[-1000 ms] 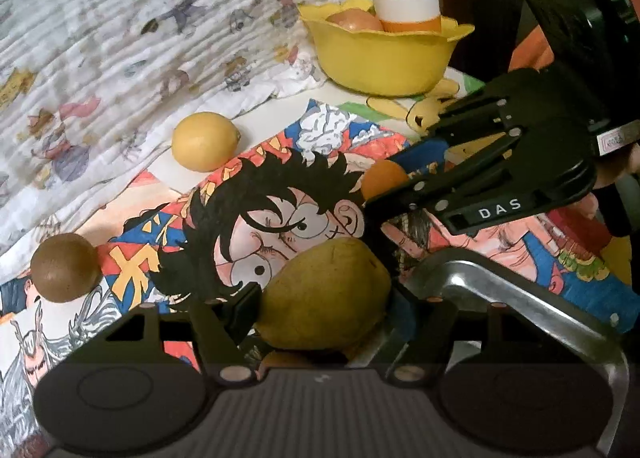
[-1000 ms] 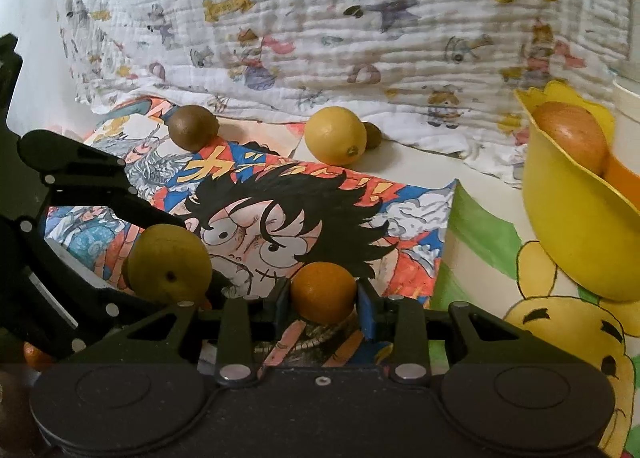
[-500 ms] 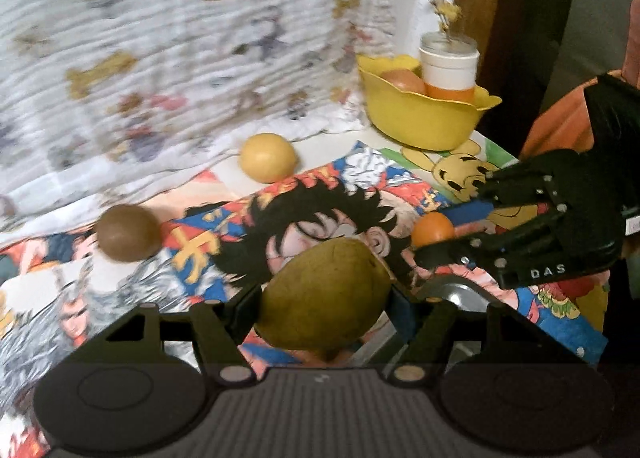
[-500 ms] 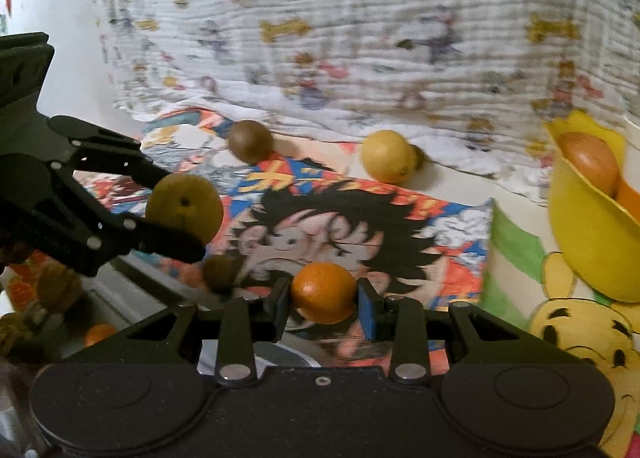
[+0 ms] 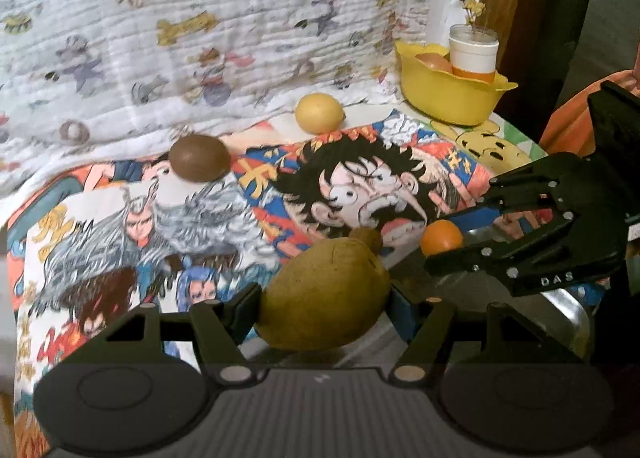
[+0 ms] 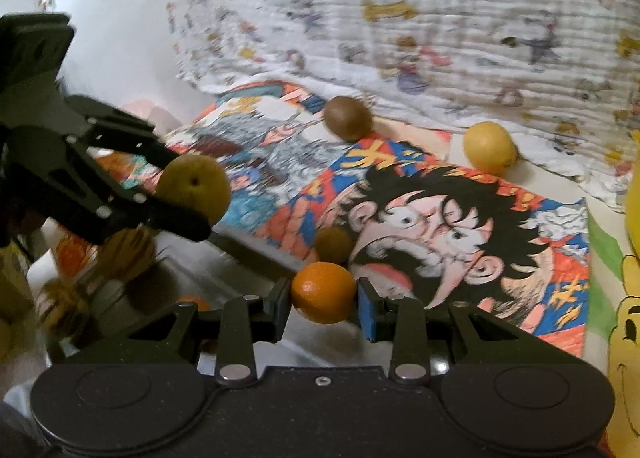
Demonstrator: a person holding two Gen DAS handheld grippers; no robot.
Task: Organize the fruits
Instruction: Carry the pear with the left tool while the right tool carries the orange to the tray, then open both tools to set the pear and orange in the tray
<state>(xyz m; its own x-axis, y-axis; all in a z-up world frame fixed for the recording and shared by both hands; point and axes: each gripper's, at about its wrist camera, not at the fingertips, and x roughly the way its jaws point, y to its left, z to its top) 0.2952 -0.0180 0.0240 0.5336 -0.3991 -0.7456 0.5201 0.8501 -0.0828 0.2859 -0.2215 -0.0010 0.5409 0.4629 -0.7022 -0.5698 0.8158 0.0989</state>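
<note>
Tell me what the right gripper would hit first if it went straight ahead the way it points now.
Probably the small brown fruit just beyond the orange held by the right gripper; depth is hard to judge, so it might pass over it.

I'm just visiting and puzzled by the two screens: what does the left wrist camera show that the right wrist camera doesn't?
Only the left wrist view shows the white cup with dried flowers standing in the yellow bowl, and an orange-brown fruit beside it. Only the right wrist view shows blurred brownish fruits low on the left, in a metal tray. Both show the pear held by the left gripper, the orange held by the right gripper, the lemon and a kiwi.
</note>
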